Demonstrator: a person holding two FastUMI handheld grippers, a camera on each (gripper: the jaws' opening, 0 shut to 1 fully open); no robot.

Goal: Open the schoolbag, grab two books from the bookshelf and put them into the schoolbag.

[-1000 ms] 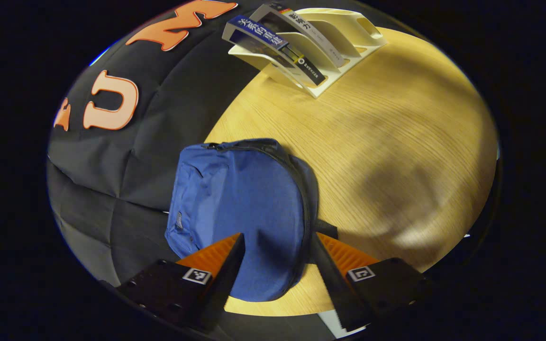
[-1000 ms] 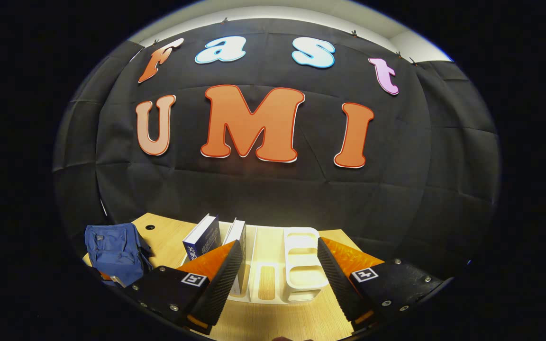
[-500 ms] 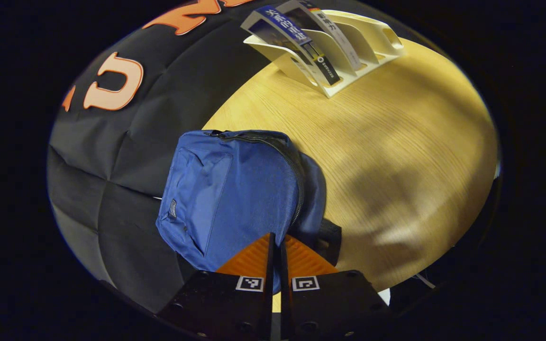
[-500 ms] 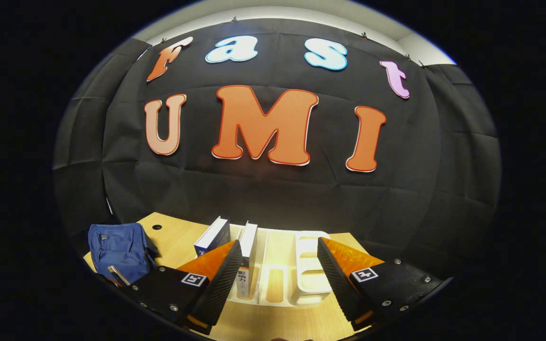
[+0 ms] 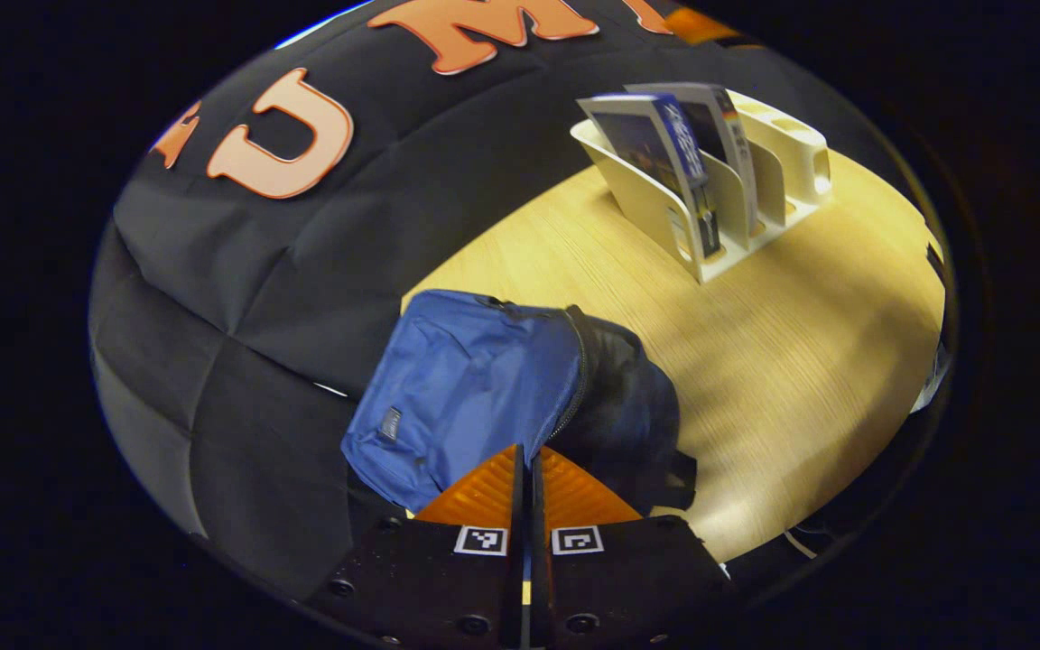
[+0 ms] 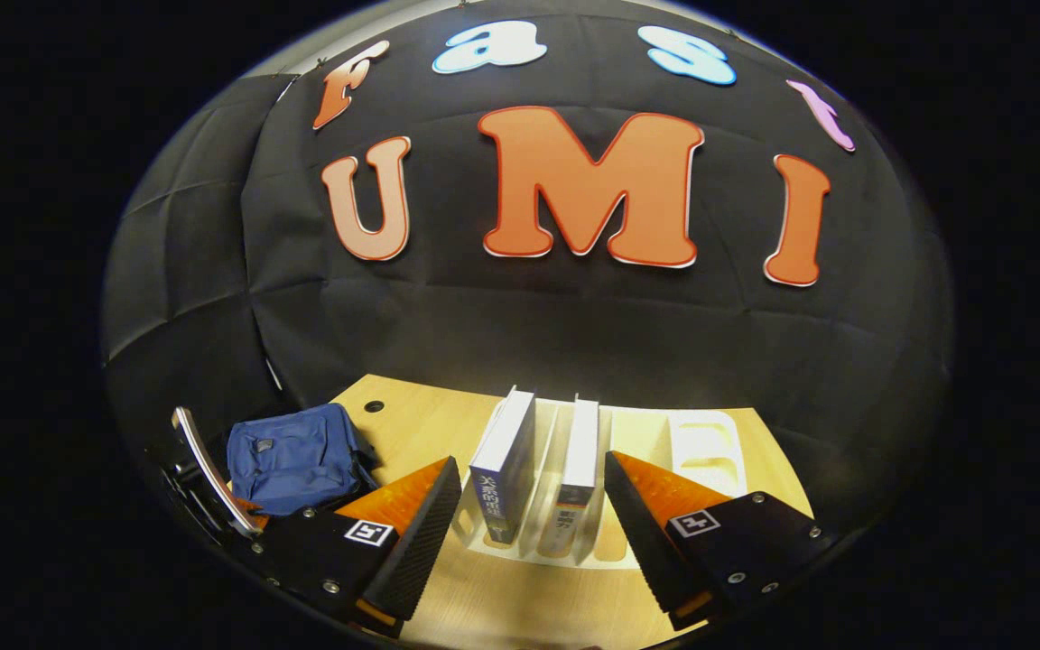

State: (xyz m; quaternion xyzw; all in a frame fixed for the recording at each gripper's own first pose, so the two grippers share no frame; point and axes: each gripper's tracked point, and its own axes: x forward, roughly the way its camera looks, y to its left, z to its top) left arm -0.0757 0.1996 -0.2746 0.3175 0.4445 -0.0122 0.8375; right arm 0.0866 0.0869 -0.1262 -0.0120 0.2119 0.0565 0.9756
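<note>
Two books [image 6: 533, 469] stood upright in the white bookshelf [image 6: 701, 442], low and centre in your right gripper view, with the shelf's other slots to their right bare. Your right gripper [image 6: 533, 506] faced them with its jaws spread wide and holding nothing, both spines framed between the fingers.

Your left gripper [image 5: 529, 478] had its jaws pressed nearly together at the bottom centre of the left gripper view, right at the near edge of the blue schoolbag [image 5: 475, 379] beside the zipper line. Whether a zipper pull or a fold of fabric was pinched there, I could not tell. The bag lay on the wooden tabletop [image 5: 782, 361] against the black cloth, and its dark side bulged at the seam.

You were at the opening step, I judged. The next move called for drawing the left gripper along the zipper's curve without dragging the bag, while the right waited by the books.
</note>
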